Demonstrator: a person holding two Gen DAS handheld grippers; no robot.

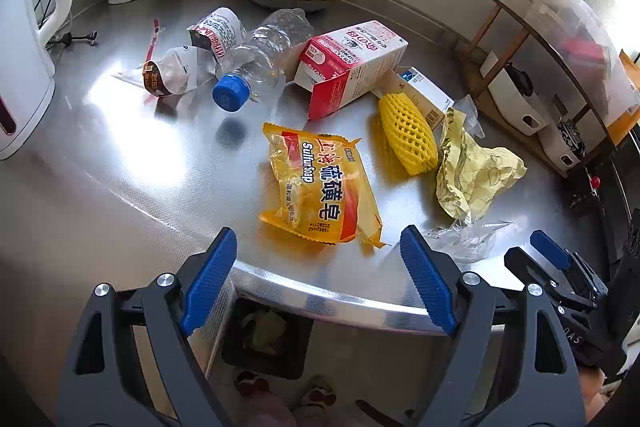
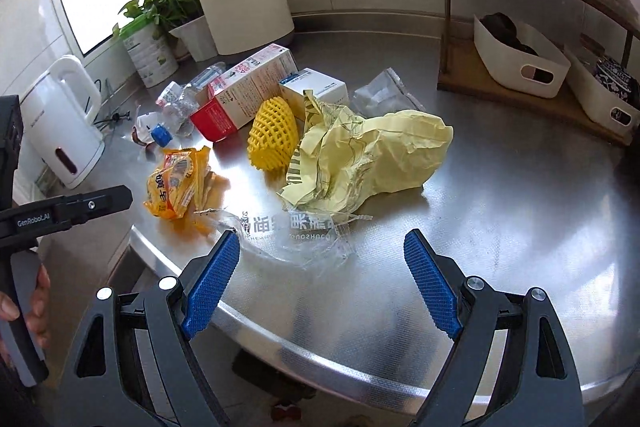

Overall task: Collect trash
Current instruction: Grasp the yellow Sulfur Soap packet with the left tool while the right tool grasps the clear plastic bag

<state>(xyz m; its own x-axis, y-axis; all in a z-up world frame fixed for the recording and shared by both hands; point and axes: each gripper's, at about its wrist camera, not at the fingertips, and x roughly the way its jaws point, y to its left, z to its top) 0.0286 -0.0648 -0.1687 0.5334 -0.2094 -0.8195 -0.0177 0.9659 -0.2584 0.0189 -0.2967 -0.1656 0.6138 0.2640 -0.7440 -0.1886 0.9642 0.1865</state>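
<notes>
Trash collection, early stage: most litter uncollected on the steel table (image 1: pixel 120 187).

Left on the table: yellow soap wrapper (image 1: pixel 320 187) nearest the edge; clear film wrapper (image 2: pixel 296 239) just beside it; crumpled pale-yellow paper (image 2: pixel 368 155); yellow foam fruit net (image 1: pixel 408 131); red-and-white milk carton (image 1: pixel 352 67) lying on its side; small white box (image 2: pixel 316 87) behind the net; crushed clear bottle (image 1: pixel 260 63) with blue cap; torn labels and wrappers (image 1: pixel 180 67) beside it. A dark bin (image 1: pixel 268 335) on the floor below the table edge appears to hold something pale already; I cannot tell what. Left gripper (image 1: pixel 320 283) and right gripper (image 2: pixel 322 283) both spread wide, empty, hovering above the near edge. Judgement: nearly everything remains to be gathered.
</notes>
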